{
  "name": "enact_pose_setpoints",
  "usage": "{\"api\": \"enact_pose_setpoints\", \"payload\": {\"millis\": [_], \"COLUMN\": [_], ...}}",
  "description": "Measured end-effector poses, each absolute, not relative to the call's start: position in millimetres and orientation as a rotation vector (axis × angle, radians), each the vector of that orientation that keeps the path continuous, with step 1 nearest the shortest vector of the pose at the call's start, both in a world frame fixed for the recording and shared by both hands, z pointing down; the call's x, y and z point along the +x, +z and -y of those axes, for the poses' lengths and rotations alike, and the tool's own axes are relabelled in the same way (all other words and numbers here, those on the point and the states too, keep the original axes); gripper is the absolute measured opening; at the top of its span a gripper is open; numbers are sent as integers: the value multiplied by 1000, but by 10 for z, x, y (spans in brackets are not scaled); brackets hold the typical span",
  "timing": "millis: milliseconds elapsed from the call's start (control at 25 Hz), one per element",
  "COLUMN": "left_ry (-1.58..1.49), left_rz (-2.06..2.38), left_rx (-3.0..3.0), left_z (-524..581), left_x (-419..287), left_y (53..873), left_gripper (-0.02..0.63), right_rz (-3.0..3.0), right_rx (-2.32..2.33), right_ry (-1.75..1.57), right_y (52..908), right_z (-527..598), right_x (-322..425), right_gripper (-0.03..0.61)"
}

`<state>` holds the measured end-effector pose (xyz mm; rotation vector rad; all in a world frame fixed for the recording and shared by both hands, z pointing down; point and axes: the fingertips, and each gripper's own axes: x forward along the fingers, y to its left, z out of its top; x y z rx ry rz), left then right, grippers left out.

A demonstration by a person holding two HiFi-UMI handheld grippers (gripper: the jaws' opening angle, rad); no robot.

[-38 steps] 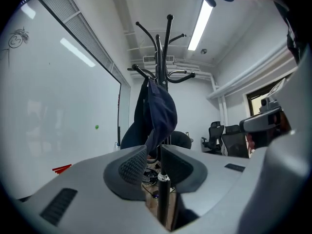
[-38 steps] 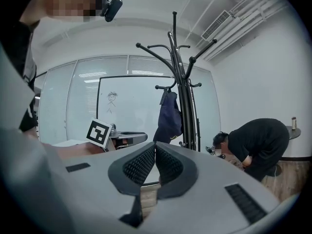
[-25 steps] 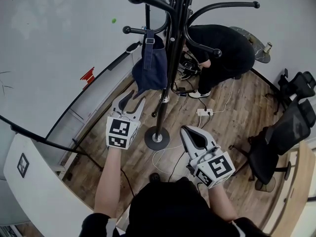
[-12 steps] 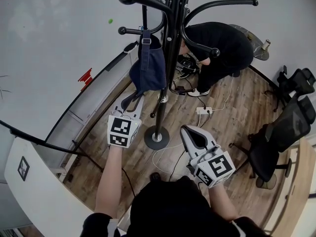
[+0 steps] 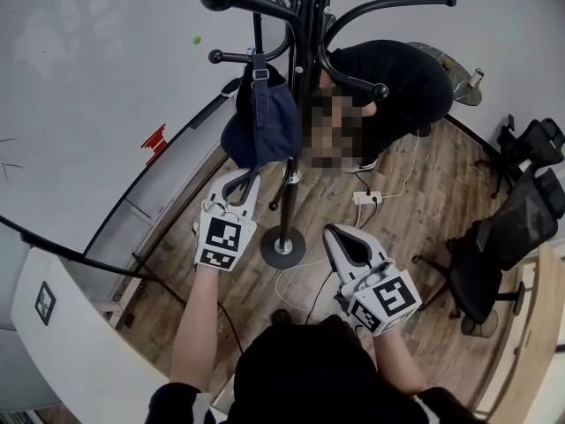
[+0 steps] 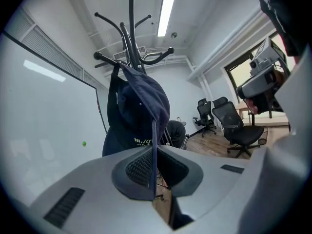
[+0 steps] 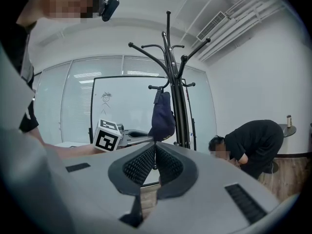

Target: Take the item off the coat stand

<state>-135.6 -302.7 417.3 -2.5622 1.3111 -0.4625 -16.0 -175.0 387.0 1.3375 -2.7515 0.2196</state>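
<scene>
While the navy cap [image 5: 260, 122] hangs by its back strap from a lower hook of the black coat stand [image 5: 282, 247], the left gripper [image 5: 243, 179] reaches up to its underside. Its jaws are closing, almost together, with the thin edge of the cap's brim [image 6: 155, 130] standing upright between the pads. Seen from the left gripper view, the cap's crown bulges just above the jaws and the stand's curved arms spread out over it.

The right gripper [image 5: 331, 235] is held lower and to the right of the stand's round base, well apart from the cap. Its jaws are pressed together with nothing between them, and they point toward the stand's pole [image 7: 178, 96], where the cap [image 7: 162, 116] shows hanging on the left side.

Behind the stand a person in black [image 5: 406, 87] crouches on the wooden floor [image 5: 415, 193] beside some cables. Two black office chairs [image 5: 503, 246] stand at the right, and a white wall panel [image 5: 97, 78] fills the left.
</scene>
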Motion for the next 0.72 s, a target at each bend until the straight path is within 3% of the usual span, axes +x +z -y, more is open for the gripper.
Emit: {"api": "enact_pose_setpoints", "payload": {"millis": [320, 720], "left_ry": [-474, -351], "left_rz": [-1329, -1455], "left_rx": [-2523, -2457], "left_z": [2978, 2987], "left_x": [-1365, -1929], "left_y": [4094, 3932], "left_gripper": [31, 31], "right_rz": [2765, 2759], "right_rx": [1342, 1326], "right_ry": [214, 200], "right_y": [3845, 3854], "right_z": [1727, 1765], "right_x": [-94, -443], "right_gripper": [31, 31]}}
